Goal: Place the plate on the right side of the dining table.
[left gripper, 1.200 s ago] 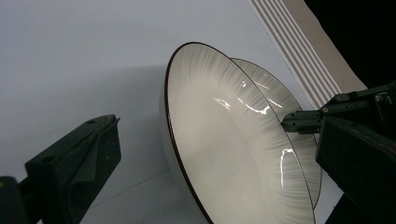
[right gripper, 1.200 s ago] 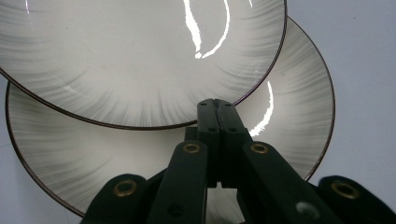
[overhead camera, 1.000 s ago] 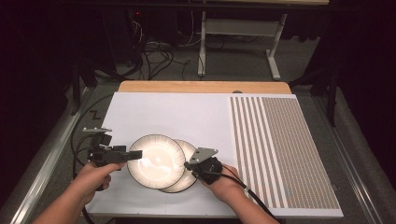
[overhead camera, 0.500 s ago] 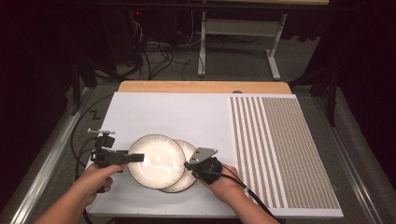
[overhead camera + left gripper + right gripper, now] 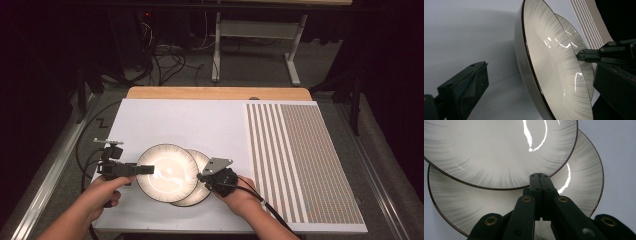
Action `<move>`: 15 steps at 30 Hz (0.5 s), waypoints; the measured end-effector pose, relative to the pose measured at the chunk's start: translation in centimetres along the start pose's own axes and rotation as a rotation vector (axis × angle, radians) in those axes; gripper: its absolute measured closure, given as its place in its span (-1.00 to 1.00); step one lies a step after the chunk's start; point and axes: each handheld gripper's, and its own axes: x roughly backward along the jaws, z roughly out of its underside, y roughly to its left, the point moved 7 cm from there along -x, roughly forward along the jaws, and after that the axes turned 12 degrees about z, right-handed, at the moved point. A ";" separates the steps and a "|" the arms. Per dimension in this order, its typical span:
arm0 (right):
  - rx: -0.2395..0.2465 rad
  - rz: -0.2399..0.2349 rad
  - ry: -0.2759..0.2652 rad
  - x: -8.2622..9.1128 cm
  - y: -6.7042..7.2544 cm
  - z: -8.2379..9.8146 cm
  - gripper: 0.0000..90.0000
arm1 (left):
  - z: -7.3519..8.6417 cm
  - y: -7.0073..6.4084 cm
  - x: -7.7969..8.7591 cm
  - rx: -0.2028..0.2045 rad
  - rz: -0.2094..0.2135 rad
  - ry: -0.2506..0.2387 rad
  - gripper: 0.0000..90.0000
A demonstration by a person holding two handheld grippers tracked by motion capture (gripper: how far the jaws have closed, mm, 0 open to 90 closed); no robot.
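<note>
Left gripper stands with its jaws apart, one on each side of the near rim of the upper plate. In the left gripper view one jaw is below and outside the rim and the other is over the bowl face; we cannot tell whether the pads press on it, since a clear gap shows at the outer jaw. We judge it open around the rim, not yet gripping.

Right gripper is closed, jaws together with nothing between them. In the right gripper view its tips sit at the seam where the upper plate overlaps the lower plate. The tips rest over the lower plate's face and reach the edge of the upper one; contact cannot be confirmed.

Relation governing the next move: the upper plate lies between the two grippers, straight ahead of each. It leans with its far side on the lower plate, so the rim at the left gripper is the raised, accessible edge. The left gripper is the nearer and better placed to take it; the right gripper appears to brace or pin the lower plate.

Both plates sit on the white worktop, well clear of the striped mat beyond the right gripper.

Risk, in our judgement: glazed rims may slip under a shallow pinch.
</note>
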 end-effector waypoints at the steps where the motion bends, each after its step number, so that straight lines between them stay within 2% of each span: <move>1: 0.002 -0.001 -0.001 0.0 0.1 0.0 1.00 | 0.0 0.0 0.1 0.002 -0.001 0.001 -0.99; 7: 0.004 -0.008 0.001 -0.1 0.3 -0.1 1.00 | 0.2 0.3 -0.1 0.014 0.002 0.015 -0.98; 10: 0.003 -0.012 -0.003 0.0 0.5 -0.3 1.00 | 0.7 0.5 -0.5 0.044 0.010 0.043 -0.98; 15: 0.006 -0.015 -0.008 0.0 0.6 -0.3 1.00 | 0.9 0.8 -0.7 0.083 0.020 0.048 -0.93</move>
